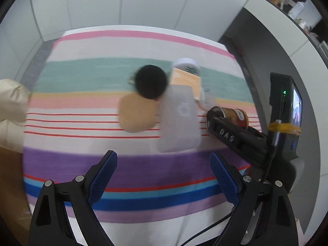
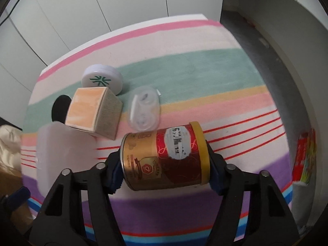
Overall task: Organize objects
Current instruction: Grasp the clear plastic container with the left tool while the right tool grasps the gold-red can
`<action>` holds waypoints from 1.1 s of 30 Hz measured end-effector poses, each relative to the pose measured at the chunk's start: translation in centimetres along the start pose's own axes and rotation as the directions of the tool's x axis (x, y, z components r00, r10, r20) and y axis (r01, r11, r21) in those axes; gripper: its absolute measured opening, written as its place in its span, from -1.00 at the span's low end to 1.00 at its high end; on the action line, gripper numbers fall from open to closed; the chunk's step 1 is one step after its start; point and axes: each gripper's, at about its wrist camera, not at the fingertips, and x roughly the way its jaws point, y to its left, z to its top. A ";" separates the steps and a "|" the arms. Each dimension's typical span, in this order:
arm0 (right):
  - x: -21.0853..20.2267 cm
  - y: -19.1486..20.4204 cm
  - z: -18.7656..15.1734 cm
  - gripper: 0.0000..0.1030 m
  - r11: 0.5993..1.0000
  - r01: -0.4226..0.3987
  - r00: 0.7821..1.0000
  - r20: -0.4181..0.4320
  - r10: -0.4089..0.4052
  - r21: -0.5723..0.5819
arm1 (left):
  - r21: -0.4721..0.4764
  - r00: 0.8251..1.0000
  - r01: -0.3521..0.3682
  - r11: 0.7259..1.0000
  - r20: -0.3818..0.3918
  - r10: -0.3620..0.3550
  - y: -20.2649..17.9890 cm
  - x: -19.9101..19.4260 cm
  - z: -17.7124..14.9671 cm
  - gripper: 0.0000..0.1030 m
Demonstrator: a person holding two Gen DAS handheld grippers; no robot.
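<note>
A red and gold can with a yellow lid lies on its side between the pads of my right gripper, which press on its two ends. The left wrist view shows the same can at the right of the cloth. My left gripper hangs open over the purple stripe, nothing between its fingers. Beyond it lie a frosted white container, an orange box, a white round tin with a green mark, a black round object and a tan pad. A clear plastic case lies just behind the can.
Everything rests on a table under a striped cloth, with white wall panels behind it. A red printed packet lies at the table's right edge. Cream fabric and a brown cardboard box stand off the left edge.
</note>
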 end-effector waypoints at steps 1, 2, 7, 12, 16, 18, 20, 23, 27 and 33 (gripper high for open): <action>-0.1 -0.3 -0.3 0.29 1.000 0.019 1.000 0.013 -0.019 -0.009 | 0.015 1.000 -0.001 1.000 0.007 0.001 -0.5 0.4 0.0 0.79; -0.2 -0.5 -0.5 0.28 1.000 0.024 1.000 0.015 -0.024 -0.009 | 0.031 1.000 -0.011 0.999 0.016 0.010 -1.1 0.8 0.2 0.79; -0.6 -2.8 -1.7 0.26 0.999 0.048 0.999 0.017 -0.048 -0.009 | 0.049 0.999 -0.027 0.998 0.017 0.027 -2.6 3.3 1.4 0.69; -0.8 -3.7 -2.0 0.26 0.998 0.043 0.999 0.009 -0.042 -0.042 | 0.030 0.995 -0.097 0.995 -0.009 0.097 -1.8 5.9 2.6 -0.21; -0.9 -3.9 -1.9 0.26 0.997 0.044 0.999 0.006 -0.044 -0.067 | 0.043 0.993 -0.117 0.992 0.010 0.117 -1.5 6.1 2.6 -0.47; -1.1 -3.7 -1.8 0.26 0.996 0.046 0.999 0.003 -0.046 -0.072 | 0.063 0.989 -0.148 0.987 0.036 0.146 -1.7 5.7 2.4 -0.47; -1.3 -3.6 -1.7 0.25 0.996 0.043 0.999 0.001 -0.043 -0.074 | 0.070 0.986 -0.165 0.984 0.043 0.162 -1.8 5.4 2.4 -0.47; -1.7 -3.2 -1.7 0.25 0.996 0.036 0.999 -0.002 -0.036 -0.076 | 0.063 0.982 -0.188 0.980 0.046 0.185 -1.8 4.9 2.5 -0.47; -2.5 -2.7 -1.6 0.25 0.996 0.026 1.000 -0.005 -0.027 -0.087 | 0.045 0.978 -0.204 0.978 0.044 0.202 -1.5 4.3 2.8 -0.47; -4.5 -1.2 -1.0 0.25 0.991 0.023 1.000 0.013 -0.022 -0.129 | 0.037 0.971 -0.235 0.971 0.065 0.232 -1.0 1.3 2.9 -0.47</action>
